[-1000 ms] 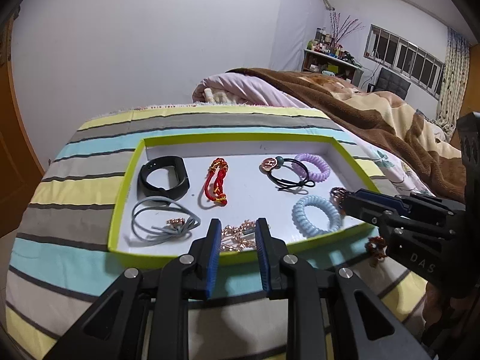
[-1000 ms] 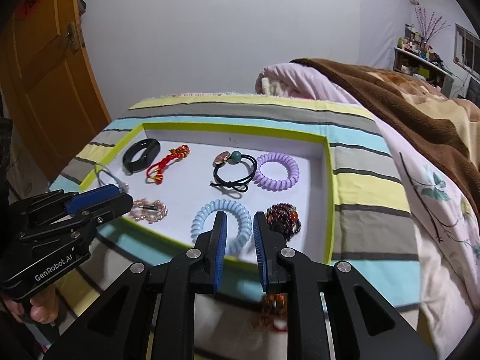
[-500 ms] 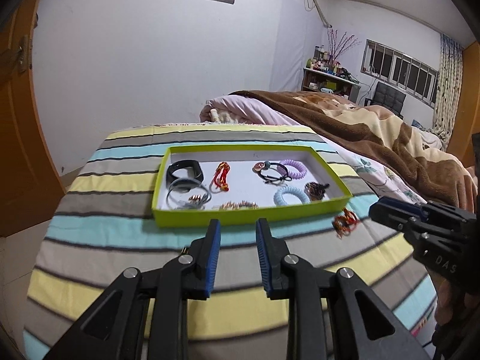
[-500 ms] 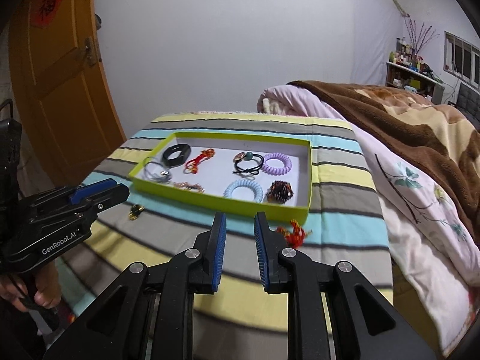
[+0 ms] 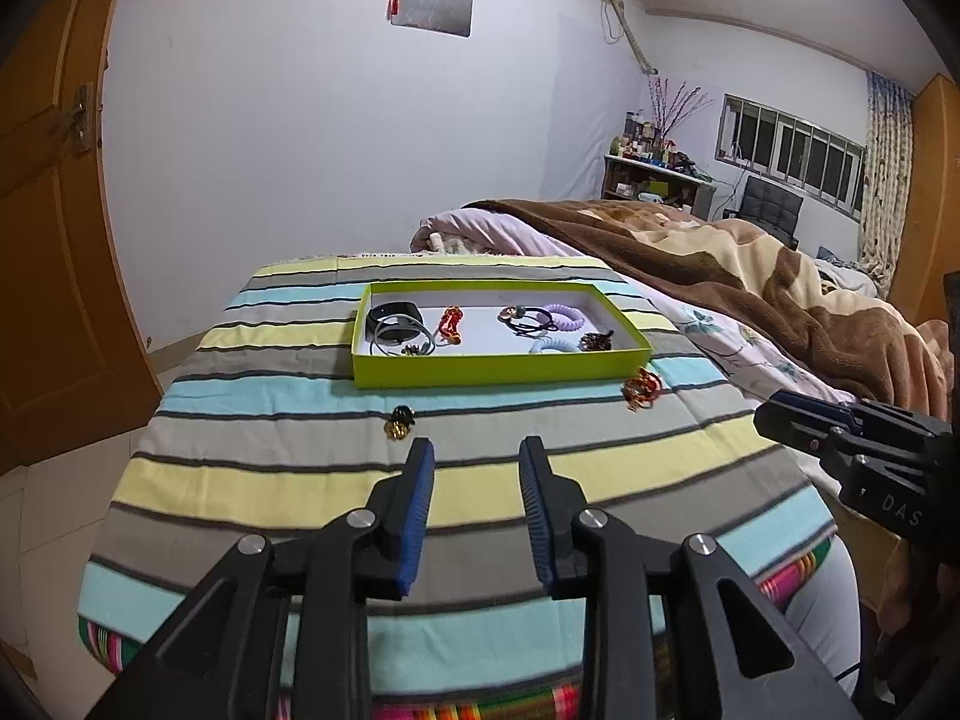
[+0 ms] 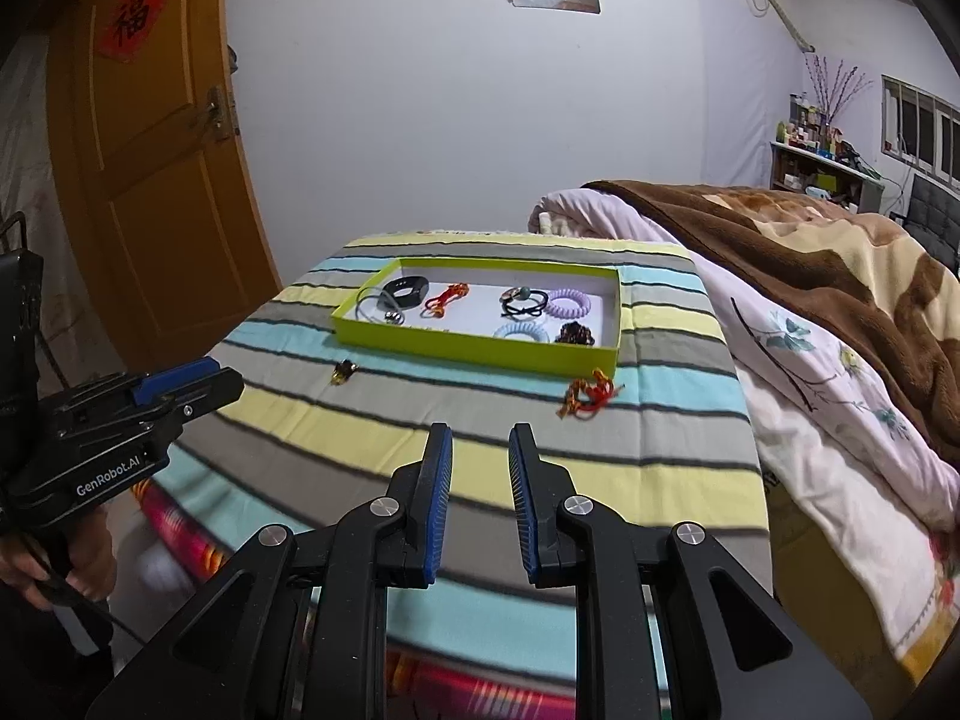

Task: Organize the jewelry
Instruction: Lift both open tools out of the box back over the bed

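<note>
A lime-green tray [image 5: 498, 367] [image 6: 456, 348] lies on the striped cloth and holds several hair ties and bracelets, among them a black band [image 5: 393, 313], a red cord [image 5: 451, 324] and a lilac coil [image 6: 569, 303]. On the cloth in front of it lie a small gold-and-black piece [image 5: 399, 421] [image 6: 343, 372] and a red-and-gold bracelet [image 5: 642, 389] [image 6: 589, 397]. My left gripper [image 5: 477, 459] hangs well short of both, its jaws opening with nothing between them. My right gripper [image 6: 480, 444] stands open and holds nothing.
The striped cloth [image 5: 288, 480] covers a table whose near edge drops off below my fingers. A bed with a brown blanket [image 5: 720, 276] runs along the right. An orange door [image 6: 156, 180] stands at the left. A hand [image 6: 36, 570] holds the left gripper's handle.
Both grippers have drawn back and up from the tray, which now looks far smaller. The left jaws have spread wider. The gold piece and the red bracelet have come into view on the cloth.
</note>
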Available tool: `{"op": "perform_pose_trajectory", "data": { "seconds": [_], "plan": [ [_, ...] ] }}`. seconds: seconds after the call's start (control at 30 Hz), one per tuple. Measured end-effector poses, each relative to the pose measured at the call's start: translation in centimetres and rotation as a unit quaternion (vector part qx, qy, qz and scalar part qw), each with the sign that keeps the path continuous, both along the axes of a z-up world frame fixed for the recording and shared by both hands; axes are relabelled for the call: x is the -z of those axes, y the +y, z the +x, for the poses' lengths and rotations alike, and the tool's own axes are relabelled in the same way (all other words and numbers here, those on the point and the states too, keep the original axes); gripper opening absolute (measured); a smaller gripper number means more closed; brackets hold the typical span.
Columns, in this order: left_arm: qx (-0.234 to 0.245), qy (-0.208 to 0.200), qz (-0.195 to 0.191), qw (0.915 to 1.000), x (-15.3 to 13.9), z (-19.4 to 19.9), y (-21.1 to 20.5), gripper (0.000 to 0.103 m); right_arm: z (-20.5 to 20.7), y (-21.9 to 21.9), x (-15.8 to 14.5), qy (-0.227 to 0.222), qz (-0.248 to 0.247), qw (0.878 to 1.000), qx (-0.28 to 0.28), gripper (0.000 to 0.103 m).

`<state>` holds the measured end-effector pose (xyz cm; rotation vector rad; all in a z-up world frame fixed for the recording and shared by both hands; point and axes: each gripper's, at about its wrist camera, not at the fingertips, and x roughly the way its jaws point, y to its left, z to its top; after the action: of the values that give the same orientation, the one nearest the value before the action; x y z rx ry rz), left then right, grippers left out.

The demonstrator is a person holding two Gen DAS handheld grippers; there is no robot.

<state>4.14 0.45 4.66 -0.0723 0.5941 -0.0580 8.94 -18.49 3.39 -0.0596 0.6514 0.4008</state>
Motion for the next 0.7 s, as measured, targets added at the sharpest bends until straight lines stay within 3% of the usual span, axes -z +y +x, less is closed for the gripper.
{"op": "perform_pose_trajectory", "data": {
  "seconds": [0.7],
  "plan": [
    [-0.013, 0.0, -0.001, 0.9999, 0.4, -2.4, -0.2, 0.032, -1.5, -0.6, 0.2, -0.003, -0.001, 1.0, -0.005, 0.02]
  ]
}}
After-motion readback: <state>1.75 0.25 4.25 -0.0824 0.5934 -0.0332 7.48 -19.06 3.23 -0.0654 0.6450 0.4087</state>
